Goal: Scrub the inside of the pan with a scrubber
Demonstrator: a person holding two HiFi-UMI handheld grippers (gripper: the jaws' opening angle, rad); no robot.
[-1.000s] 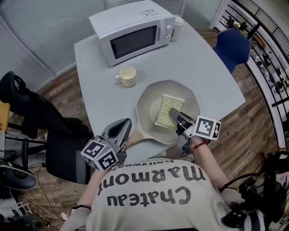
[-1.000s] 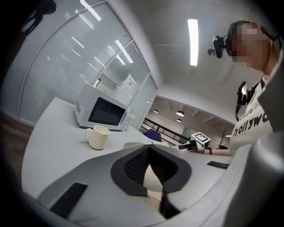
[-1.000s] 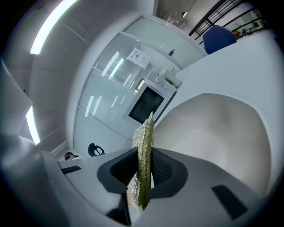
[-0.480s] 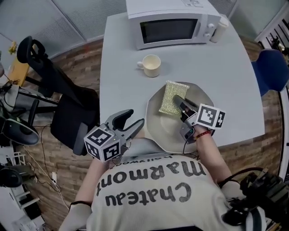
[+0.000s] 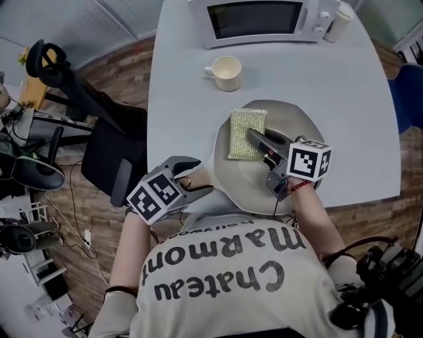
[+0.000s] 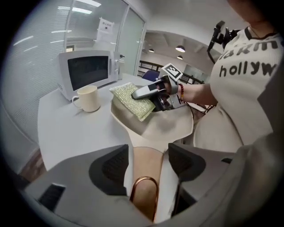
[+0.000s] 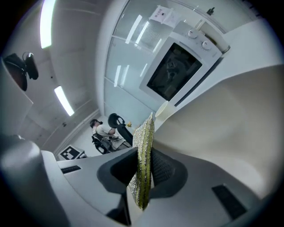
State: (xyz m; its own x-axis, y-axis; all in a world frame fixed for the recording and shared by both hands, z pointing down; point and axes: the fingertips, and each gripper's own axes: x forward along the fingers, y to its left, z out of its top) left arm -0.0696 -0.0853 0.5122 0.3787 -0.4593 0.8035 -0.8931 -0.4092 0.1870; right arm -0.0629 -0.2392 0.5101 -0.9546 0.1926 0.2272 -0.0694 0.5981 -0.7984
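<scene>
A beige pan (image 5: 264, 181) lies on the grey table, its handle (image 5: 205, 174) pointing toward me. My left gripper (image 5: 200, 177) straddles that handle. In the left gripper view the handle (image 6: 148, 170) with its copper loop sits between the jaws of my left gripper (image 6: 148, 155). The jaws are opening, and the pads stand just off it. My right gripper (image 5: 253, 135) is shut on the yellow-green scrubber (image 5: 239, 135), which lies flat in the pan's far left part. The right gripper view shows the scrubber (image 7: 144, 146) edge-on, pinched between the pads over the pan (image 7: 230, 133).
A cream cup (image 5: 227, 71) stands beyond the pan, with a white microwave (image 5: 264, 20) and a white bottle (image 5: 337, 23) at the table's far side. A black chair (image 5: 109, 155) stands left of the table (image 5: 178, 119). The table's near edge is at my body.
My left gripper's jaws went from shut to spread wide and now straddle the pan handle. The right gripper keeps its hold on the scrubber in the pan.
</scene>
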